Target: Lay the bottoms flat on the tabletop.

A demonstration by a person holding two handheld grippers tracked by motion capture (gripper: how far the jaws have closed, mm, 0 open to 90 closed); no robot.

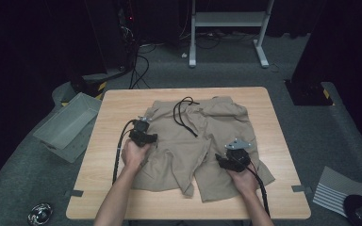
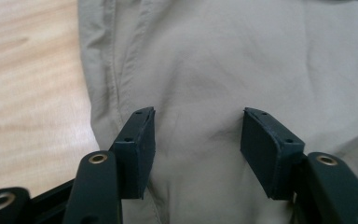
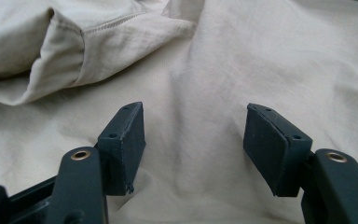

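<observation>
Right gripper (image 1: 225, 161) sat on near right leg of khaki cotton shorts (image 1: 217, 127), jaws apart, nothing pinched. Left gripper (image 1: 147, 139) hovered at left side seam, jaws likewise apart over flat cloth. Judged step: grab fabric for folding; better to press down, pinch a seam edge, not mid-panel. Shorts lay mid-table on light wooden table (image 1: 113, 108); long axis near-to-far, waistband and black drawstring (image 1: 185, 113) at far end, leg hems nearest.

Overhead table view; two close views on shorts (image 1: 202, 141)

The right claw (image 1: 224, 162) and hand (image 1: 242, 180) cover part of the shorts (image 1: 193, 141).
</observation>
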